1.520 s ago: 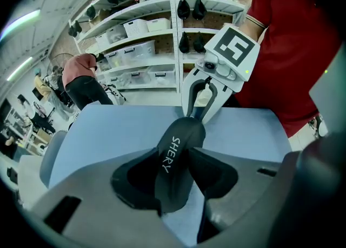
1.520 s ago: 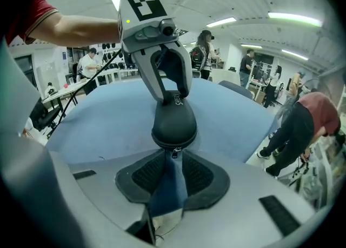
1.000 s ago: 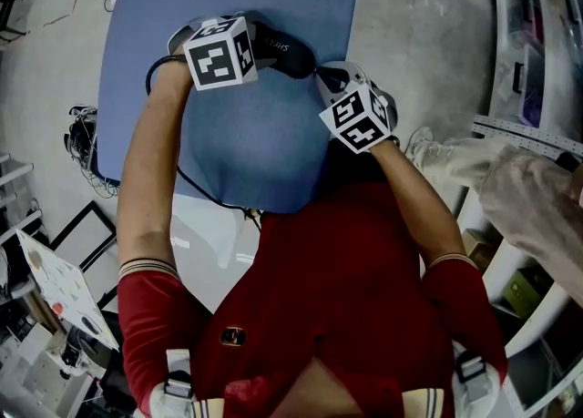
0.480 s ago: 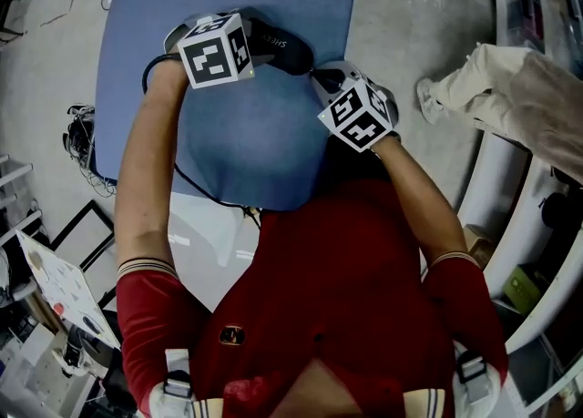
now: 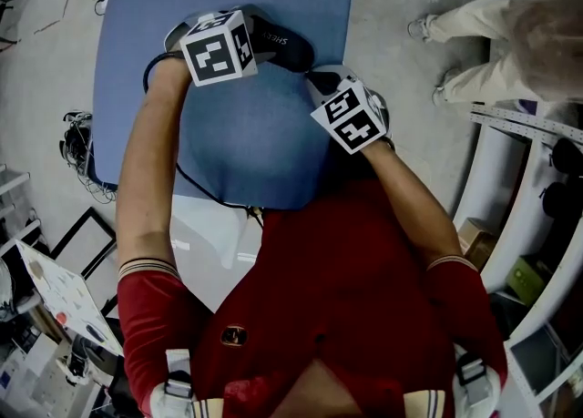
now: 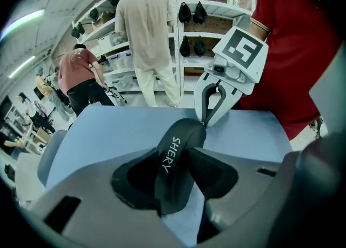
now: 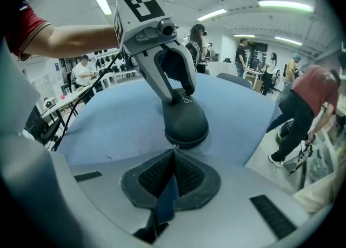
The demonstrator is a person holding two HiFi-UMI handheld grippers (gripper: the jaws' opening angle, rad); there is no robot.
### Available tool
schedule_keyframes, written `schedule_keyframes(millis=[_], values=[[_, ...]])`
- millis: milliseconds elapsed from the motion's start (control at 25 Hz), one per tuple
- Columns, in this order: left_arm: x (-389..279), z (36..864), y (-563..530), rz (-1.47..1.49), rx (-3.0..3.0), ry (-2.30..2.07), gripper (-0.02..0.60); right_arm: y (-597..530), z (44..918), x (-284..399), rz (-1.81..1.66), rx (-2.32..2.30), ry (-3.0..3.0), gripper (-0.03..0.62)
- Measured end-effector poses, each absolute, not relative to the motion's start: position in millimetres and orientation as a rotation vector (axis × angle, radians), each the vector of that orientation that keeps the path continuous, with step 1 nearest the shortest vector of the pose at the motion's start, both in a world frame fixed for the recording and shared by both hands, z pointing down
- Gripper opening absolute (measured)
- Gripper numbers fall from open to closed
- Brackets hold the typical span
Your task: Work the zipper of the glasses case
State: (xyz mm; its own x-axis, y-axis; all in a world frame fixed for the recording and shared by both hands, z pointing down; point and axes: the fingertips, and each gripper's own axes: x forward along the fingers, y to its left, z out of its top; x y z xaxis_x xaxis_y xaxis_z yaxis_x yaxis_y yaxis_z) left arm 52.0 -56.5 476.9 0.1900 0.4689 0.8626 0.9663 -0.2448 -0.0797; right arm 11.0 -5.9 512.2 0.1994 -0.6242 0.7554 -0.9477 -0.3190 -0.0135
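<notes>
The left gripper [image 6: 173, 174] is clamping the black glasses case [image 6: 175, 152] between its dark pads, squeezing it across the middle so that the case is standing on edge between the jaws, its white lettering facing up toward that gripper's camera. The case is reaching out past the left jaws' tips, and its far end is meeting the tips of the right gripper [image 6: 210, 118]. In the right gripper view, the right gripper [image 7: 173, 152] is holding its ribbed pads pressed flat together, and the rounded end of the case is sitting just beyond their tips, resting on the blue table top [image 7: 108, 117]. A small metal zipper pull [image 7: 174, 145] is hanging from the case's seam right at those closed tips; whether the pads are actually nipping it is not showing. Seen from the head camera, the two grippers are facing each other across the case, the left one's marker cube [image 5: 219, 47] sitting above the case's left part and the right one's cube [image 5: 351, 116] trailing behind its jaws.
</notes>
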Motion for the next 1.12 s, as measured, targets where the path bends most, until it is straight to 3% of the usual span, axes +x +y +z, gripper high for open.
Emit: schedule_keyframes(millis=[800, 1120], values=[[48.1, 477.6, -61.0, -0.938, -1.852, -1.361, 0.156, -31.8, 517.8, -3.2, 1.151, 2.196, -1.403, 0.0], [43.9, 476.1, -61.9, -0.944, -1.854, -1.33, 0.156, -24.9, 518.9, -1.9, 1.059, 2.155, -1.387, 0.007]])
